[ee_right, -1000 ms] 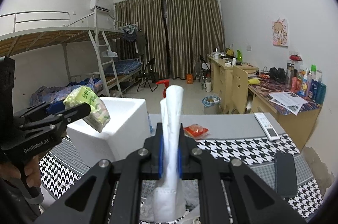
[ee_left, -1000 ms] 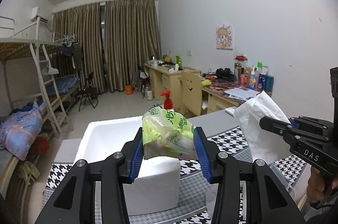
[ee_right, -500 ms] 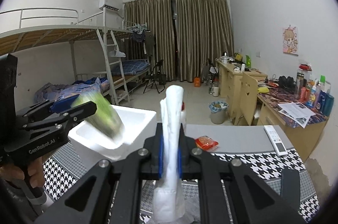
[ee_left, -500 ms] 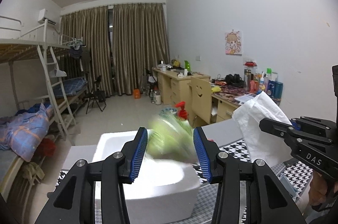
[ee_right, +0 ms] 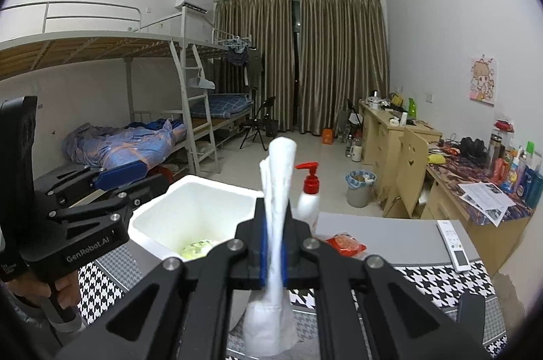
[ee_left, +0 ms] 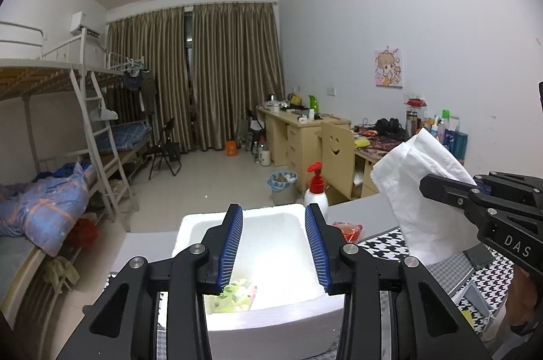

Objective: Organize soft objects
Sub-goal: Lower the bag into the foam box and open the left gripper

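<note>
My left gripper (ee_left: 274, 246) is open and empty, held above a white foam box (ee_left: 268, 319). A green tissue pack (ee_left: 237, 295) lies inside the box at its bottom; it also shows in the right wrist view (ee_right: 198, 248). My right gripper (ee_right: 273, 253) is shut on a white folded cloth (ee_right: 276, 190) that stands up between the jaws, to the right of the foam box (ee_right: 163, 210). In the left wrist view the cloth (ee_left: 420, 190) and right gripper (ee_left: 451, 186) are at the right. The left gripper (ee_right: 125, 186) shows at the left.
A white pump bottle with a red top (ee_right: 309, 193) stands behind the box. A red snack packet (ee_right: 344, 243) and a remote (ee_right: 453, 244) lie on the grey table top (ee_right: 390, 231). A houndstooth mat (ee_right: 424, 285) covers the near part. Bunk bed left, desks right.
The left gripper opened and let go of the green tissue pack, which dropped into the foam box. The right gripper still holds the white cloth.
</note>
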`<state>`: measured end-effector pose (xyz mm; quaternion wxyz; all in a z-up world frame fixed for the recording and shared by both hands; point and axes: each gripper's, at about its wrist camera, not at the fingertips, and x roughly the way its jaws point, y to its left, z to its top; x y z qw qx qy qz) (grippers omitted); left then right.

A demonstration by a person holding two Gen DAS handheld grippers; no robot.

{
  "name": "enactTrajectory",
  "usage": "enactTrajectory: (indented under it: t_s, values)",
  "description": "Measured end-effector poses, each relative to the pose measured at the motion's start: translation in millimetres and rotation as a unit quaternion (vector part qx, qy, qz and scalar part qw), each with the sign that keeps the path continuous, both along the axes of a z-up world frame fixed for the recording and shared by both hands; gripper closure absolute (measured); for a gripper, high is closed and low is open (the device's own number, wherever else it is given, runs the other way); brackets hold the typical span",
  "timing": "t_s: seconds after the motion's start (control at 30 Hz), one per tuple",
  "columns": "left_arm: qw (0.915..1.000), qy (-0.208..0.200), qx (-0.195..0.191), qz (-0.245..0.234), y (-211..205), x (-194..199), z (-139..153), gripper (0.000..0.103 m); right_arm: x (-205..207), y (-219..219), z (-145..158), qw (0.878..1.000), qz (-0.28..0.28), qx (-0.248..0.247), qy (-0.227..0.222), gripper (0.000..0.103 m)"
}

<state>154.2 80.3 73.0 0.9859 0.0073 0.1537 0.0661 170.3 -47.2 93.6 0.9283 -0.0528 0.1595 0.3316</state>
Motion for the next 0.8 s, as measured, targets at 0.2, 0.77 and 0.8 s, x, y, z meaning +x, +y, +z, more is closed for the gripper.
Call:
enactTrajectory:
  t_s: [0.2,0.77,0.8]
  values:
    - [0.9999,0.001,0.0,0.017,8.6,-1.8,-0.7,0.062,-1.3,9.7,2.3,1.0,0.012,-0.005,-0.003,0.094]
    - [0.9982,0.038,-0.011,0.045,26.7,17.8,-15.8,0.028,-3.9,27.2,8.6,0.999,0.026,-0.015,-0.011,0.094]
    - [0.9982,0.038,-0.011,0.046,27.3,18.0,-16.2,0.026,-3.4,28.4,8.9,0.999,0.027,-0.016,-0.011,0.094]
